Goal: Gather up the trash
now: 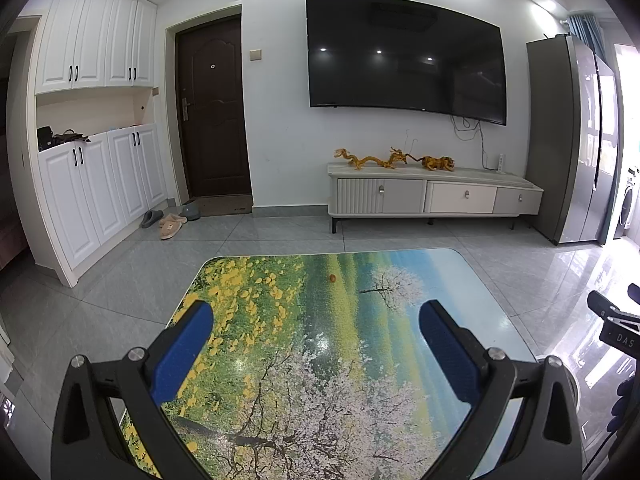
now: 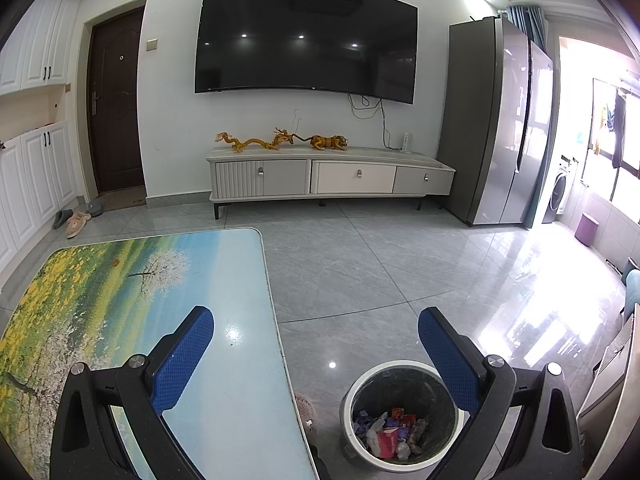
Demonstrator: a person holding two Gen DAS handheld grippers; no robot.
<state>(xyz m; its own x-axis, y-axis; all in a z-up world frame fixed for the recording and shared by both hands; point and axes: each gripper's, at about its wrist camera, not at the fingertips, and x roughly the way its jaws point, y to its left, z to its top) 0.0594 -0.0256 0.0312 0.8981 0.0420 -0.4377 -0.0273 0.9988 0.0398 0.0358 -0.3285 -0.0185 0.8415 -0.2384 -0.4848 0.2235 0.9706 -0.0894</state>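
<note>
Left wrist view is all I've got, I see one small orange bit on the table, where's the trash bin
Observer: The trash bin stands on the floor just off the table's right edge, below the right gripper.
Operator: Anything in it yet?
Observer: Yes, crumpled wrappers, red and white among them, lie at the bottom.
Operator: Is the right gripper carrying something?
Observer: No, its jaws are wide open with nothing between them.
Operator: And the orange bit, does it show from there?
Observer: Yes, the orange bit lies on the table's far part, well away from the bin.
</note>
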